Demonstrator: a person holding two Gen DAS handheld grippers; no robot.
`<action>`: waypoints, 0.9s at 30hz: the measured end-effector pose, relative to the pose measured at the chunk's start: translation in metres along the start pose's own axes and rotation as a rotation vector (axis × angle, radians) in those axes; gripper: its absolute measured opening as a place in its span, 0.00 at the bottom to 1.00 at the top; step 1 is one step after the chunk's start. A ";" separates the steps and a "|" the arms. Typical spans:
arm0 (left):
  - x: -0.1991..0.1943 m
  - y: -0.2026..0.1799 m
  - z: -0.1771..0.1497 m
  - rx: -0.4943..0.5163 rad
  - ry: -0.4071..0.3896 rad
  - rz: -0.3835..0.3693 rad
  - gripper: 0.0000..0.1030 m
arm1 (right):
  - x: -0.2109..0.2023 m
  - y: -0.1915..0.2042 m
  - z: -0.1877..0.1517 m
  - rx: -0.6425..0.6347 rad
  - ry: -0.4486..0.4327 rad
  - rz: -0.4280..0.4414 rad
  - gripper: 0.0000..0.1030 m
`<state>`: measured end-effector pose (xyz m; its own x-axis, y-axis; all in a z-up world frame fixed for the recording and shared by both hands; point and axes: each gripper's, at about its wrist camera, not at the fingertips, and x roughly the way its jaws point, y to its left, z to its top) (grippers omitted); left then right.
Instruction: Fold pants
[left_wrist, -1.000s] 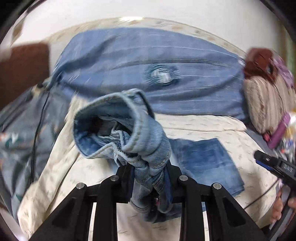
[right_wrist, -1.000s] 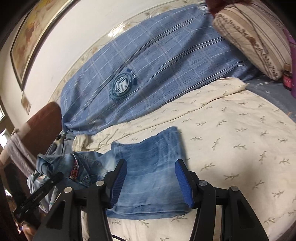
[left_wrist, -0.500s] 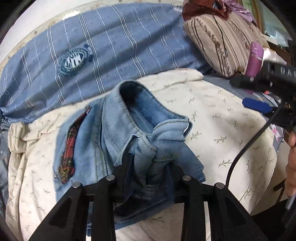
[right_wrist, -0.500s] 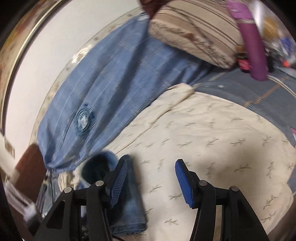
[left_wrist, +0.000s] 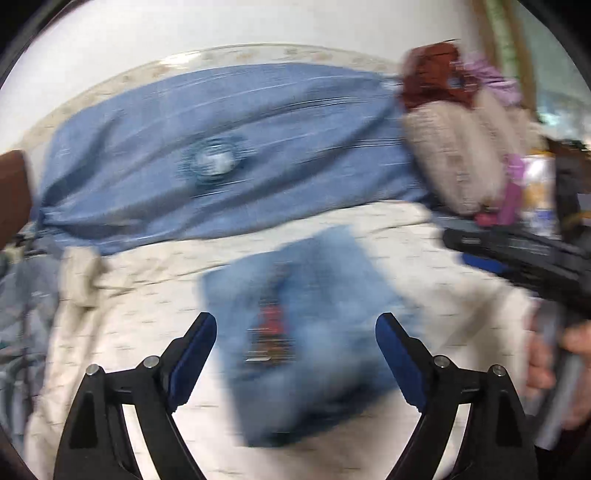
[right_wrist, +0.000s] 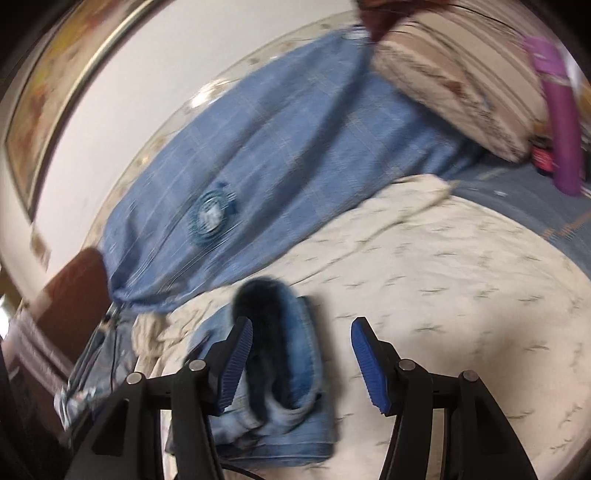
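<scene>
The folded blue denim pants (left_wrist: 306, 332) lie as a flat bundle on the cream bedspread (left_wrist: 129, 314), a red label showing on top. My left gripper (left_wrist: 295, 336) hovers over them with its jaws opening wide, the pads clear of the cloth. In the right wrist view the pants (right_wrist: 288, 369) lie low and left, the waist opening a dark hollow. My right gripper (right_wrist: 301, 354) stands open above the bundle's right edge, its pads touching nothing. It also shows in the left wrist view as a black bar, the right gripper (left_wrist: 517, 254), at the right edge.
A blue plaid cover (right_wrist: 277, 147) with a round emblem lies along the white wall. A striped pillow (right_wrist: 450, 74) and a purple bottle (right_wrist: 561, 110) sit at the back right. A brown headboard (right_wrist: 70, 291) and more cloth are at the left. A hand (left_wrist: 546, 350) shows at right.
My left gripper let go of the bunched denim and its jaws spread wide; the pants now lie flat on the bed. The right gripper shifted sideways, its jaws still apart.
</scene>
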<state>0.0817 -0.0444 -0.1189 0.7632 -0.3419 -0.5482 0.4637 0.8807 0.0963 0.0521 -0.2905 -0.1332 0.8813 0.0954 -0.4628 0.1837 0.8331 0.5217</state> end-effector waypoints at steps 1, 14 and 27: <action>0.007 0.011 -0.001 -0.019 0.015 0.053 0.86 | 0.003 0.008 -0.003 -0.022 0.005 0.017 0.57; 0.039 0.038 -0.015 -0.018 0.043 0.158 0.86 | 0.063 0.060 -0.029 -0.030 0.197 0.303 0.58; 0.054 0.042 -0.017 -0.034 0.084 0.153 0.86 | 0.114 0.019 -0.038 0.112 0.355 0.127 0.58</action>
<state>0.1345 -0.0202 -0.1587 0.7827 -0.1754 -0.5971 0.3284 0.9314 0.1568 0.1391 -0.2432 -0.2032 0.6983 0.3925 -0.5986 0.1470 0.7398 0.6566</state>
